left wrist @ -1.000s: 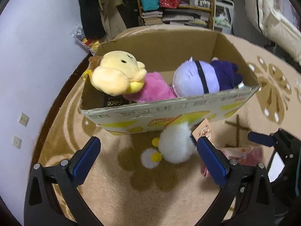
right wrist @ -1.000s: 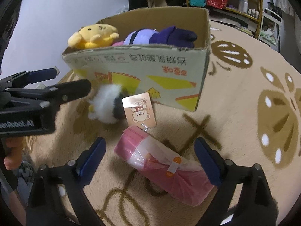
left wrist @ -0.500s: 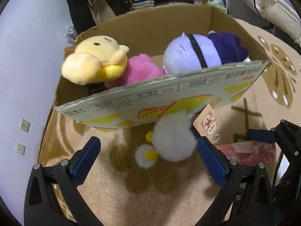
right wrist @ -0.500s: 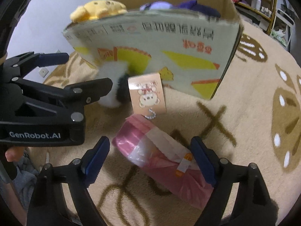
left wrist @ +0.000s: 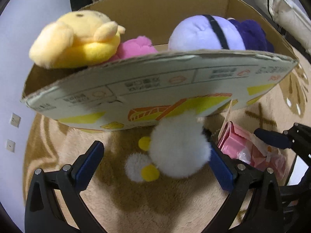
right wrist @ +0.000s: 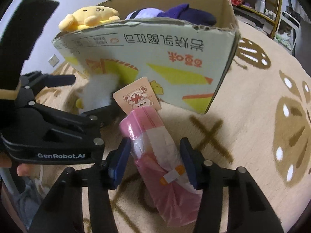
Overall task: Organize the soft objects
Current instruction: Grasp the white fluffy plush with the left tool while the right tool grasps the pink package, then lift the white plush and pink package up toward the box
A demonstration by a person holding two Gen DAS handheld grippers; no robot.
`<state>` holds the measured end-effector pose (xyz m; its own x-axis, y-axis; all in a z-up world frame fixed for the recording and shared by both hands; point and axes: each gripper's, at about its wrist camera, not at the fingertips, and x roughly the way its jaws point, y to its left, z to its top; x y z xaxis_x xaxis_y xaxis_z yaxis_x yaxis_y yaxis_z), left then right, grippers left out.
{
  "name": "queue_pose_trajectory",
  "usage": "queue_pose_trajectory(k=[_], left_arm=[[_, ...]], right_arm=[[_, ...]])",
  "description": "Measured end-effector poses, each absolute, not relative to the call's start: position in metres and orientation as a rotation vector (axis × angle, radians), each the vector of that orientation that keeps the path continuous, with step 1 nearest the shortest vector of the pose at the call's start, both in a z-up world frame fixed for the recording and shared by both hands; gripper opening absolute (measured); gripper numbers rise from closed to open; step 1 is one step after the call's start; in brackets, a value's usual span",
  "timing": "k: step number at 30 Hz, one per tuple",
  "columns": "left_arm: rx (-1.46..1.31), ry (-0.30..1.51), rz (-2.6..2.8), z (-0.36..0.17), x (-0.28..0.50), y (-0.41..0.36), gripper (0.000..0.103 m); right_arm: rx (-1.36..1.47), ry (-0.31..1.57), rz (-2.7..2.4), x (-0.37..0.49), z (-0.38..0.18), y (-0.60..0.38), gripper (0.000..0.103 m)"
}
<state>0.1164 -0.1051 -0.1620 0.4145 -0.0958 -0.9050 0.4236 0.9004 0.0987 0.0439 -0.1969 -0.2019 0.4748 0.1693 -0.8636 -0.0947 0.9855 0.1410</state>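
Two grippers are seen working in front of a cardboard box [left wrist: 175, 81] on a beige patterned carpet [left wrist: 155, 203].

From the left wrist, the box front now fills far more of the picture than a second ago, and the white fluffy toy [left wrist: 178, 145] has grown large between the fingers, so the left gripper [left wrist: 155, 167] has been lowered toward it. Its jaws stand wide apart; the right pad [left wrist: 220, 169] is just beside the fluff, while the left pad is well clear, so nothing is gripped yet. The toy is round and long-piled, with small yellow knobs, and lies on the carpet touching the box. Inside the box a yellow plush [left wrist: 75, 40], a pink plush [left wrist: 134, 48] and a lilac-and-purple plush [left wrist: 211, 35] are already stowed, which suggests the sorting is well advanced.

From the right wrist, the jaws were wide around the pink wrapped pack [right wrist: 157, 161] a second ago; the right gripper [right wrist: 153, 163] is now closing on it, the pads at or very near the crinkled, glossy plastic wrap. The pack is oblong and looks squashy; a stiff card tag [right wrist: 136, 97] with a cartoon leans at its far end. Lifting into the box is judged to follow.
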Motion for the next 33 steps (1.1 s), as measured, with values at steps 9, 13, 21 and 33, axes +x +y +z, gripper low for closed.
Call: queue_pose_trajectory(k=[9, 13, 21, 33], left_arm=[[0.278, 1.122, -0.45, -0.163, 0.109, -0.112, 0.059], [0.316, 1.112, -0.456, -0.166, 0.104, -0.118, 0.051], [0.259, 1.026, -0.472, -0.16, 0.08, -0.111, 0.034], [0.237, 1.007, -0.472, -0.146, 0.064, -0.093, 0.031]], right_arm=[[0.065, 1.052, 0.149, 0.042, -0.194, -0.201, 0.048], [0.075, 1.059, 0.141, 0.042, -0.194, -0.2, 0.048], [0.089, 1.037, 0.13, 0.049, -0.195, -0.205, 0.035], [0.126, 0.982, 0.127, 0.045, -0.177, -0.211, 0.016]])
